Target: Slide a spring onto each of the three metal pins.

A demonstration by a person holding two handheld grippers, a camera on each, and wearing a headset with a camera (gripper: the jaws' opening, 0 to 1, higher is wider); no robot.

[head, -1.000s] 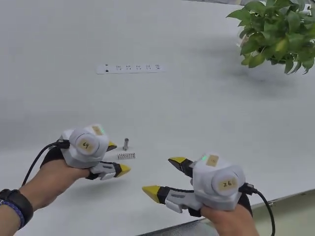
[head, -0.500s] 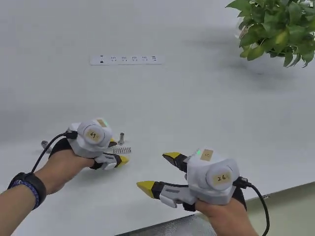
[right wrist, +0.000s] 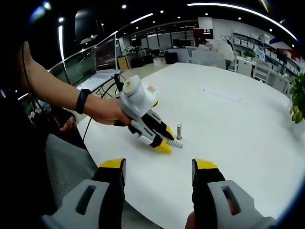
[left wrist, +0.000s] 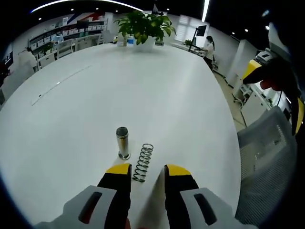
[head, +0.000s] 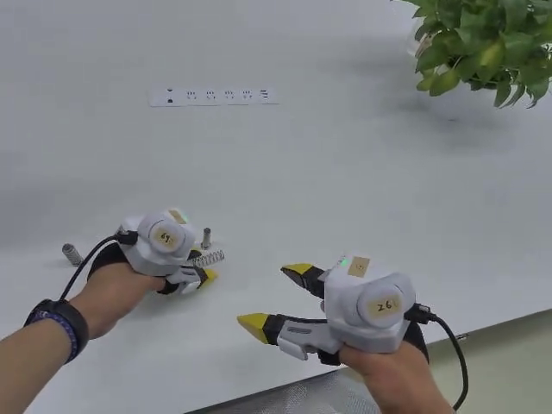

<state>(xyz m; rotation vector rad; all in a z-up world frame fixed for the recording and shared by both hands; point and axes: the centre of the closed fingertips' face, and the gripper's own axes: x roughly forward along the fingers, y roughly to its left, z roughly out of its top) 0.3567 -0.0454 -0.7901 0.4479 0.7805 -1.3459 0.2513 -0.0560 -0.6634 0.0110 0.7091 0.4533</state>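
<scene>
Left gripper point(left wrist: 148, 170) jaws parted, spring point(left wrist: 143, 161) end between them, upright pin point(left wrist: 123, 141) just beside; right gripper point(right wrist: 159, 166) wide open, empty.

A broad white counter point(head: 345, 181) takes up most of the head view, its near edge running along the bottom right above a pale greenish floor point(head: 522, 366). A white power strip point(head: 214, 96) lies flat far back on the counter, well apart from a leafy green plant point(head: 483, 43) at the far right corner. In the left gripper view, that plant stands in a white pot at the counter's far end. Shelving point(left wrist: 62, 43) lines the wall to its left, and a person point(left wrist: 208, 47) stands beyond on the right. A grey mesh chair point(left wrist: 267, 157) sits just beside the counter's edge. Long ceiling lights point(right wrist: 238, 7) glow overhead.
</scene>
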